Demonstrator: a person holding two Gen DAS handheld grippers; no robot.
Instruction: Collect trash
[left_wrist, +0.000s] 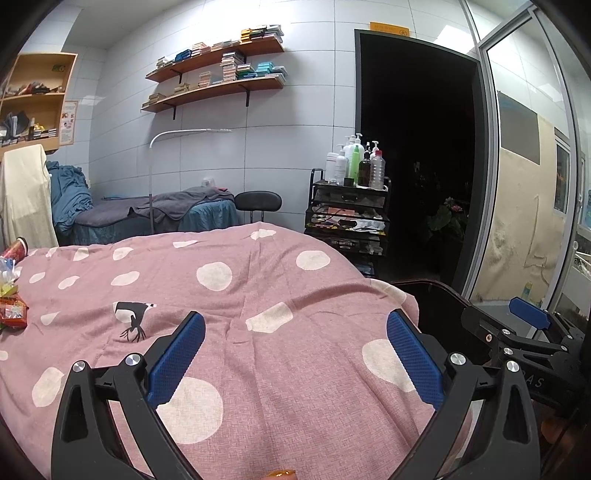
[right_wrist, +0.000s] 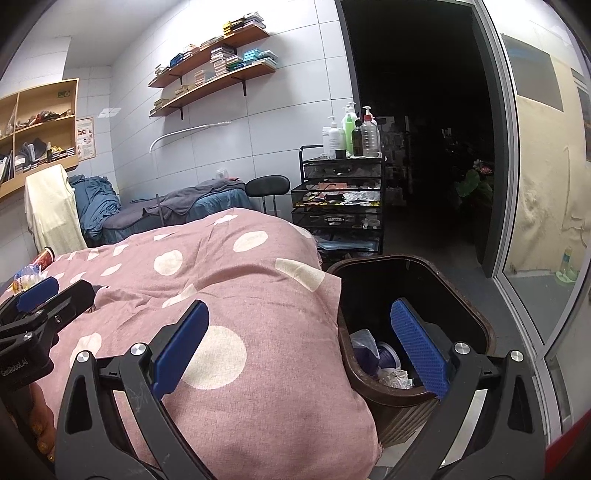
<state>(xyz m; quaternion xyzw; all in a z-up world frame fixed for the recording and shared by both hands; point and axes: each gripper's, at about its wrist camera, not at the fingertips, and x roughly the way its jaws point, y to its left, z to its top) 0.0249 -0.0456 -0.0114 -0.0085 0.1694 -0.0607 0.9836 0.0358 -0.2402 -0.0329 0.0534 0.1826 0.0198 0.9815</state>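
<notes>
Left wrist view is showing the left gripper (left_wrist: 295, 354) hanging wide and empty over a pink spotted cover (left_wrist: 236, 302) that is draping a bed. Its blue pads (left_wrist: 177, 358) are standing well apart with nothing between them. At the far left edge of the cover, wrappers (left_wrist: 13, 308) are lying in a small heap, red and green ones together, and a red cup (left_wrist: 16, 250) is standing just behind them. To the right, the right gripper (left_wrist: 524, 325) is reaching in beside the bed, over a dark bin rim (left_wrist: 436, 286).

In the right wrist view, the right gripper (right_wrist: 299, 347) is also spreading wide and holding nothing. Its left pad is sitting over the cover (right_wrist: 258, 295) and its right pad over the mouth of the bin (right_wrist: 480, 317), which is standing on the floor, touching the bed's edge. Inside the bin, crumpled paper (right_wrist: 395, 376) and a purple item (right_wrist: 384, 356) are lying at the bottom. The left gripper (right_wrist: 40, 291) is showing at the left edge, above the cover. Beyond it, the cup (right_wrist: 44, 256) and a bottle (right_wrist: 26, 277) are lying near the bed's far corner.

Behind the bed, a black cart (right_wrist: 340, 192) is carrying pump bottles (right_wrist: 352, 133) on top.
</notes>
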